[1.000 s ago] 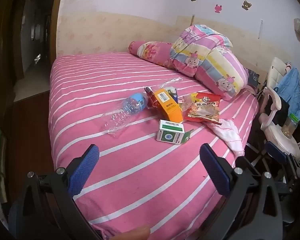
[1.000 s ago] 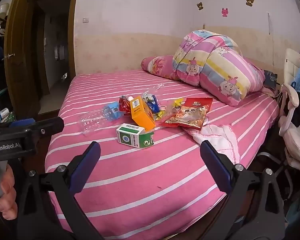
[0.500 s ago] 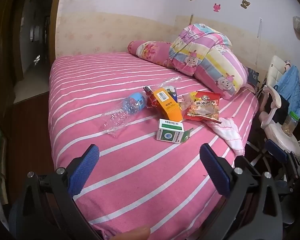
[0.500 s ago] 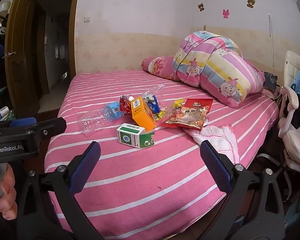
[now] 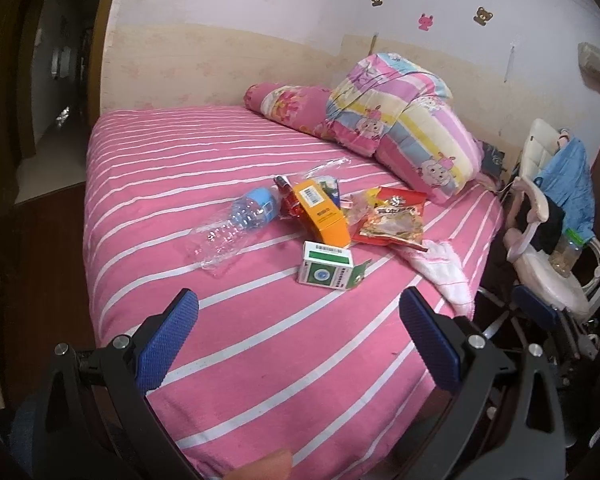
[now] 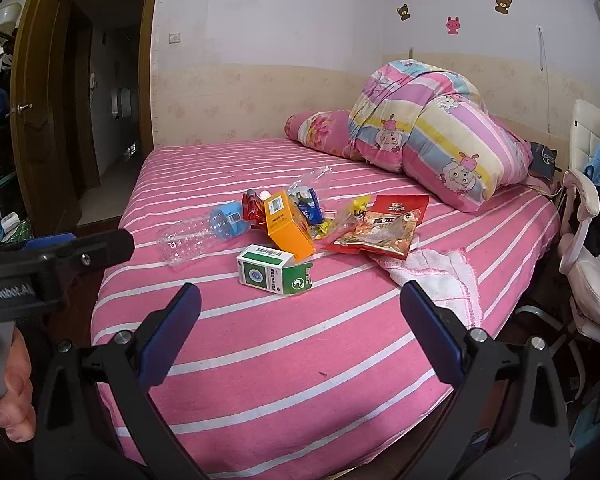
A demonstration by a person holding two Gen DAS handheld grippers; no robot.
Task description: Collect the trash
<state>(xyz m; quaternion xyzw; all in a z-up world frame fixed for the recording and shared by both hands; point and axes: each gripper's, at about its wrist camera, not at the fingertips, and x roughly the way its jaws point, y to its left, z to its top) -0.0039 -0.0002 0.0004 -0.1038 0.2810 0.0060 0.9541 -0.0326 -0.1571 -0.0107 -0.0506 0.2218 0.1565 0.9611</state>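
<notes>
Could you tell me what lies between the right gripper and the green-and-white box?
Only bare striped sheet separates the open right gripper from the green-and-white box, as the right wrist view shows.

Folded quilt (image 6: 432,128) and white towel (image 6: 440,276) on striped bed (image 6: 300,360).

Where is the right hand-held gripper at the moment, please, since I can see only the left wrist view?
Observer: The right hand-held gripper hangs over the near part of the bed, jaws wide open and empty.
Operator: Which piece of trash is nearest to it?
Observer: The green-and-white box lies just ahead of it, between the lines of its two fingers and untouched.
Operator: Is anything beside me on the left?
Observer: A wooden door stands open there, its handle facing the room.
</notes>
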